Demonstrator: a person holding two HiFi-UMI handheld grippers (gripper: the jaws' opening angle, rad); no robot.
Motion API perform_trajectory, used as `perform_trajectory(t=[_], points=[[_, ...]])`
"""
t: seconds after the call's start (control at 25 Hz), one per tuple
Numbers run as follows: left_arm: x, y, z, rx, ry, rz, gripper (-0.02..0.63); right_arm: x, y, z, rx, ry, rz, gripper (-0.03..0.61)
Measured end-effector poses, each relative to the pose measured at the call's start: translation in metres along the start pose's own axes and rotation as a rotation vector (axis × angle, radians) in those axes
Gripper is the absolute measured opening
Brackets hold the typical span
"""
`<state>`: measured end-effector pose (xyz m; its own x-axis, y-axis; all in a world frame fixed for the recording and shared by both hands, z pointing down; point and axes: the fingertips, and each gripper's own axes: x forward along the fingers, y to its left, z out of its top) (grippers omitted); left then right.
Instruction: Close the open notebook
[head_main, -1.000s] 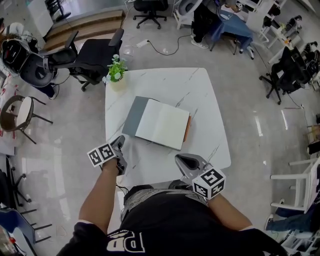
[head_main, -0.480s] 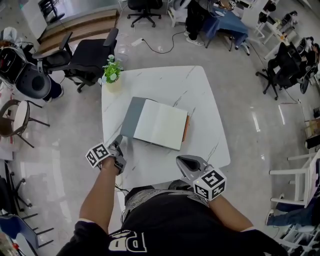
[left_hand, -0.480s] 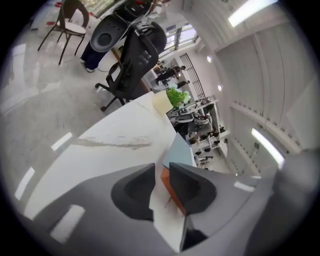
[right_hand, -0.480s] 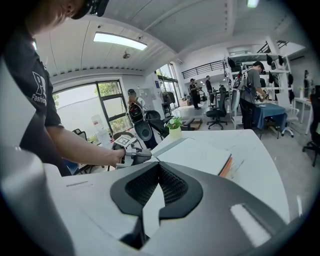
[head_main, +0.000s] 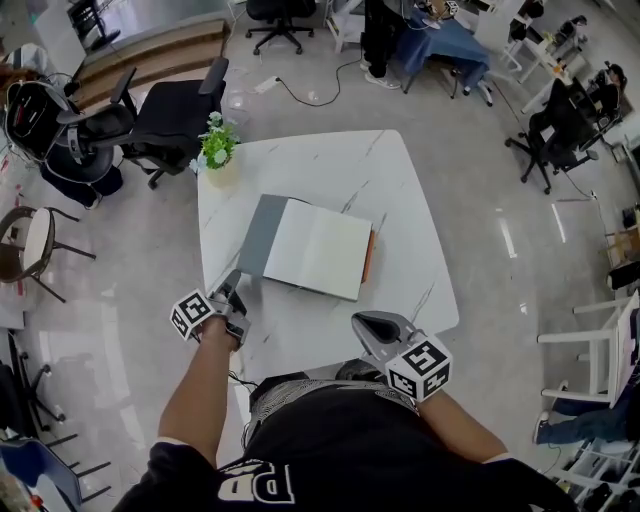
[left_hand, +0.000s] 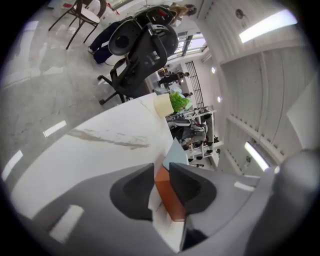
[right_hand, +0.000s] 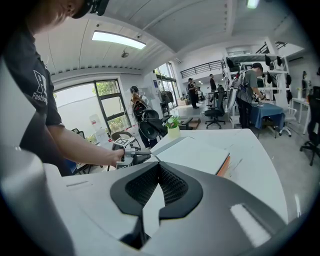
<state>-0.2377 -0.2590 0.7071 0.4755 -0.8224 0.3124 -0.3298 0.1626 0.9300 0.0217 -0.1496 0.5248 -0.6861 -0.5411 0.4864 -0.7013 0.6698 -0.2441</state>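
Head view, looking steeply down: a white marble table (head_main: 390, 190) fills the middle of an office floor, and the person stands at its near edge with both bare forearms held forward. The open notebook (head_main: 315, 248) lies flat near the table's centre, pale pages up, a grey cover spread to its left and an orange edge showing along its right. The left arm (head_main: 200, 385) stretches out straight, setting the left gripper (head_main: 232, 288) over the near left part of the tabletop, just short of the notebook's grey corner. The right gripper (head_main: 362, 320) hangs at the near right edge, well apart from the notebook.

Left gripper view shows what the head camera cannot: its jaws stand a narrow slit apart, with the notebook's orange edge and white pages visible through the gap. Right gripper view shows its jaw tips together, only bare tabletop behind them. A small green plant (head_main: 217, 143) sits in a pale pot (head_main: 222, 172) at the far left corner.
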Motion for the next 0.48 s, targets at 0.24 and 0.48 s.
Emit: perform_trajectory(t=[0.24, 0.48], points=[[0.0001, -0.0051, 0.0056, -0.019, -0.029, -0.045, 0.123, -0.0007, -0.0005, -0.0023, -0.002, 0.000, -0.002, 0.000], [0.0014, -0.0068, 0.0053, -0.026, -0.025, -0.049, 0.123, -0.0036, 0.0013, -0.0018, -0.003, 0.001, -0.005, 0.000]])
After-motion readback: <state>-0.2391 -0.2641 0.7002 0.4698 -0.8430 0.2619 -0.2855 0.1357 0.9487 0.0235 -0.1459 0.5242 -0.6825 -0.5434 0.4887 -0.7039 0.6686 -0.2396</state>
